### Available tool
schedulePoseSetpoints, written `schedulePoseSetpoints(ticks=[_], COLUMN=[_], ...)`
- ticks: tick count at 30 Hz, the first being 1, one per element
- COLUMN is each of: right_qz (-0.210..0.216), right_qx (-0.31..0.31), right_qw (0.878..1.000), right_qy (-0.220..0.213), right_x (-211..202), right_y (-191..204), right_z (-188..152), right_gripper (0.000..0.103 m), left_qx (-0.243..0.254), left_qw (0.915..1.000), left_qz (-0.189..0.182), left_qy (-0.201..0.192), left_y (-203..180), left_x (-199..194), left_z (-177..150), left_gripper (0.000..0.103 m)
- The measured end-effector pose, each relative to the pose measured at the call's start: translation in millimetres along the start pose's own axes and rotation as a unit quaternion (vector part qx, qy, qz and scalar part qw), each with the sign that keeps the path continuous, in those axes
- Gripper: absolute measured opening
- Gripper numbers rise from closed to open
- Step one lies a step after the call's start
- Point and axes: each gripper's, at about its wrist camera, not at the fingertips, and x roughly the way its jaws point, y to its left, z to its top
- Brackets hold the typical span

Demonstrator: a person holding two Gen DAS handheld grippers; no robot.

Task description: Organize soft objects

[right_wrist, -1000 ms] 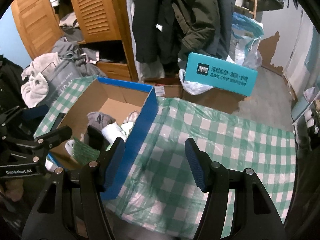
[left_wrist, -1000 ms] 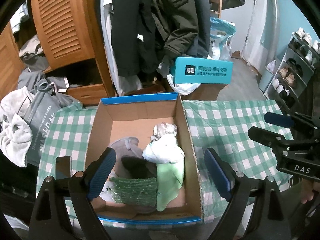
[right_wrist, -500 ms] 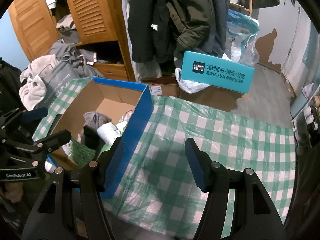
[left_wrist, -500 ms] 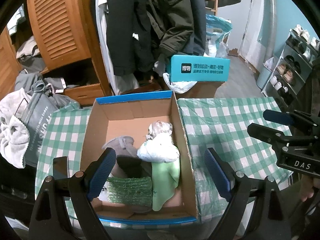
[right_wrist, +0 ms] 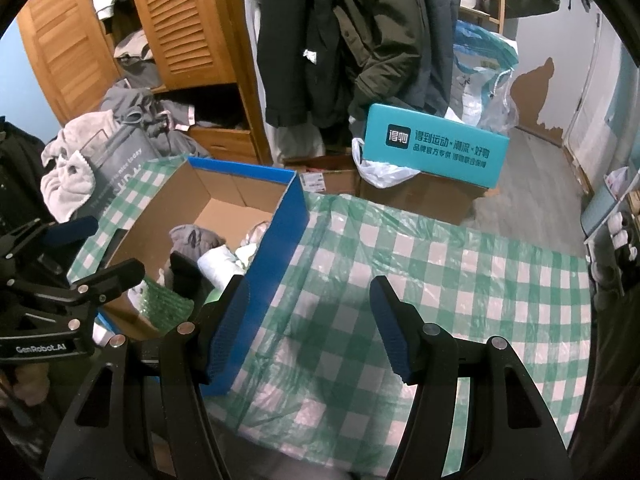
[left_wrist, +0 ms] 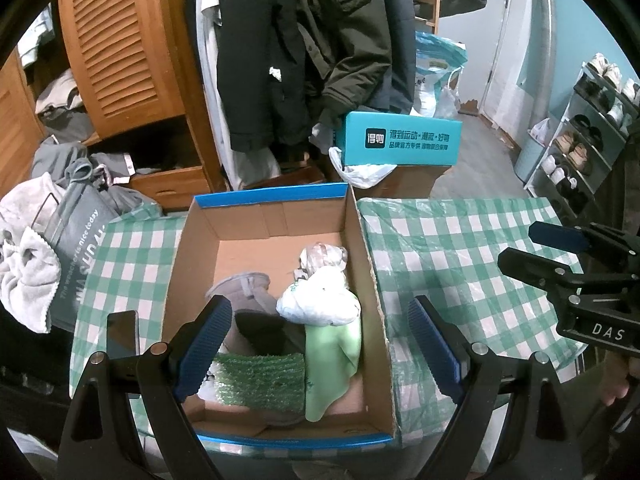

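An open cardboard box [left_wrist: 366,264] with blue outer walls sits on the green checked tablecloth [left_wrist: 452,256]. Inside lie a grey cloth [left_wrist: 244,290], a white bundle [left_wrist: 320,300], a light green cloth [left_wrist: 332,360], a green fuzzy pad [left_wrist: 260,376] and a crumpled pale item [left_wrist: 322,256]. My left gripper [left_wrist: 318,346] is open and empty above the box's near half. My right gripper [right_wrist: 308,330] is open and empty over the cloth, right of the box [right_wrist: 288,220]. Each gripper shows in the other's view, the right [left_wrist: 560,264] and the left [right_wrist: 76,264].
A black phone [left_wrist: 122,334] lies on the table left of the box. A grey bag [left_wrist: 76,248] with towels stands at the table's left edge. Behind are a teal box [left_wrist: 400,144], hanging coats [left_wrist: 320,40], a wooden wardrobe [left_wrist: 120,40] and a shoe rack [left_wrist: 580,136].
Both grippers have drawn back and up a little from the table; the box and table look slightly farther. Nothing in the box has moved. Both stay open.
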Motion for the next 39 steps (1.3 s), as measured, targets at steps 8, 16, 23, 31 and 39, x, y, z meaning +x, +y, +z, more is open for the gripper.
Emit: schedulePoseSetpoints(ticks=[8,16,23,31,39], right_qz=[0.000,0.001,0.001,0.000,0.001], right_qx=[0.000,-0.001,-0.001,-0.002,-0.003], right_qw=[1.000,1.000,1.000,1.000,1.000], right_qy=[0.000,0.001,0.001,0.002,0.003], right_x=[0.0,0.1,0.2,0.5,0.7], right_y=[0.2,1.9,1.5,1.5,1.3], right_z=[0.0,-0.2,-0.3,-0.8,-1.2], right_gripper=[0.062,0.062,0.062,0.062,0.062], left_qx=[-0.002,-0.001,-0.004,0.000,0.010], left_qw=[1.0000,1.0000,1.0000,0.9998,0.9997], left_qz=[-0.001,0.000,-0.003,-0.011,-0.013], left_qy=[0.002,0.002,0.005,0.018,0.020], left_y=[1.1,1.0,1.1,-4.7,-9.8], left_x=[-1.1,-1.0,-1.1,5.0,4.5], left_z=[-0.8,-0.7,-2.0,-7.7,-7.4], left_gripper=[0.091,0.091,0.091,0.091,0.091])
